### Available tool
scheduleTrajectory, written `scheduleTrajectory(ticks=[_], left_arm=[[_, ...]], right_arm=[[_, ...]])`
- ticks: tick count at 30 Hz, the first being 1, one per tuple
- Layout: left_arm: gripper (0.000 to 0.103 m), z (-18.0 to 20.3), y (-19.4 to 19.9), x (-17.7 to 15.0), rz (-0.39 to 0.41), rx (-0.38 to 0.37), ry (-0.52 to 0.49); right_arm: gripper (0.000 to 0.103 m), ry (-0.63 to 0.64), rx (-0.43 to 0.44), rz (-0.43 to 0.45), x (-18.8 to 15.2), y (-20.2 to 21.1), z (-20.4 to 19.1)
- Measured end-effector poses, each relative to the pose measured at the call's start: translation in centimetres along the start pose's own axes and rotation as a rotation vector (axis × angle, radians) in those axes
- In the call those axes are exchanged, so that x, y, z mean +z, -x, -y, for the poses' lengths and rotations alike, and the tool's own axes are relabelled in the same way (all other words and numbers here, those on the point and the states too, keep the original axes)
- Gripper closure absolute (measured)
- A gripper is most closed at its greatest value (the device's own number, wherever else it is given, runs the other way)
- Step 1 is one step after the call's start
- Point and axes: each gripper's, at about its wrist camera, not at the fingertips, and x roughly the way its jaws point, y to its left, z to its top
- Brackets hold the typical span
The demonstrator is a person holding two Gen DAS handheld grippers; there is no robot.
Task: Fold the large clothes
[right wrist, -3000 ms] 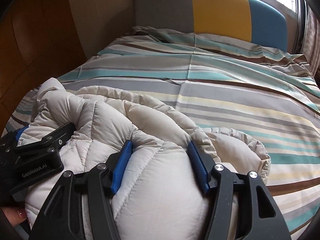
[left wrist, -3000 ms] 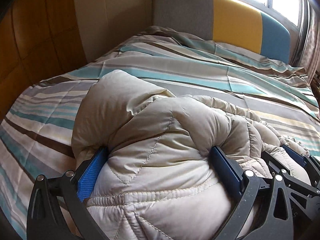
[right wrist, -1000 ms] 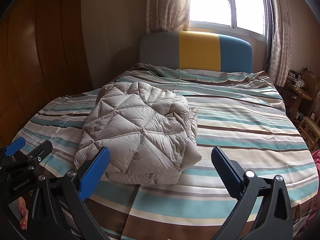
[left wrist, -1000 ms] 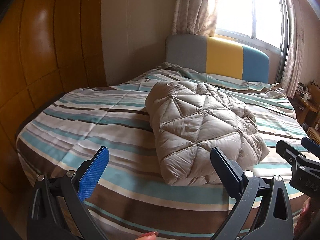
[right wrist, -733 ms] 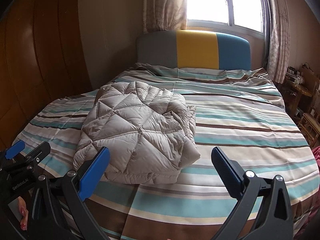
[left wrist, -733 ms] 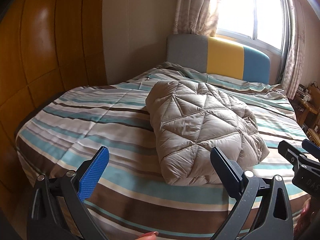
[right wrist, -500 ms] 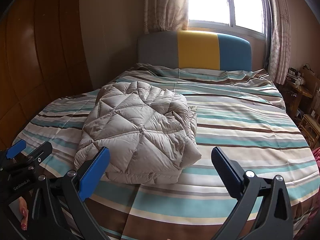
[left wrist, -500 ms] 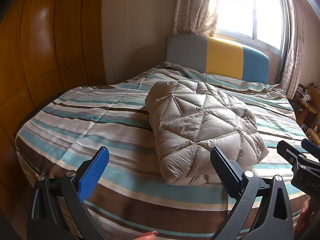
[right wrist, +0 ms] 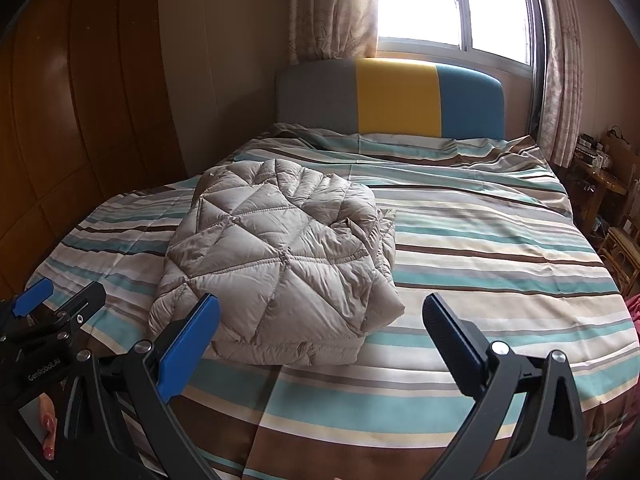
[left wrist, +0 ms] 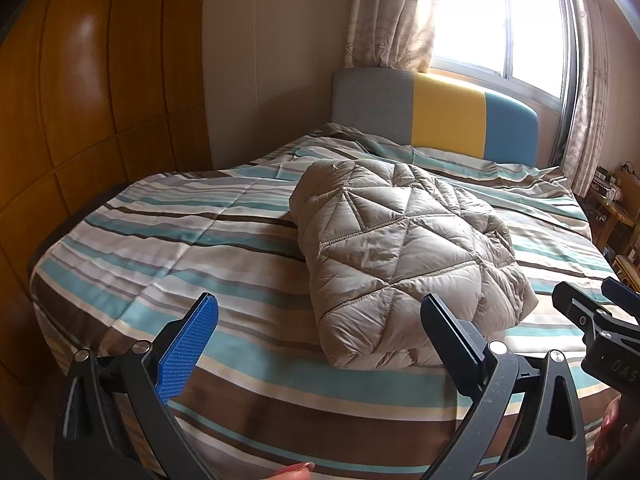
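A beige quilted down jacket (left wrist: pixel 400 252) lies folded into a thick bundle on the striped bed cover (left wrist: pixel 192 232). It also shows in the right wrist view (right wrist: pixel 276 264). My left gripper (left wrist: pixel 320 320) is open and empty, held back at the foot of the bed, short of the jacket. My right gripper (right wrist: pixel 320 324) is open and empty, also back from the jacket, which lies ahead and to its left. The left gripper's body shows at the left of the right wrist view (right wrist: pixel 48 312).
The bed has a grey, yellow and blue headboard (right wrist: pixel 392 100) under a window with curtains (right wrist: pixel 336 8). Wooden wardrobe panels (left wrist: pixel 60 120) run along the left. Wooden furniture (right wrist: pixel 600 184) stands to the right of the bed.
Three seconds ago both grippers pressed around the jacket. They have since let go and pulled back to the foot of the bed. Over the last second almost nothing moves.
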Motion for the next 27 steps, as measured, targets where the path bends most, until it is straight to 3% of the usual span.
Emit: scheduleTrajectory(ticks=[11, 16, 27], left_arm=[[0.003, 0.24, -0.03, -0.21, -0.003, -0.003, 0.0], [0.003, -0.01, -0.04, -0.42, -0.007, -0.043, 0.025], [0.003, 0.62, -0.15, -0.97, -0.005, -0.011, 0.01]], right_arm=[[0.002, 0.002, 0.006, 0.001, -0.07, 0.04, 0.04], [0.002, 0.003, 0.007, -0.001, -0.14, -0.02, 0.06], [0.002, 0.0, 0.01, -0.012, -0.25, -0.18, 0.12]])
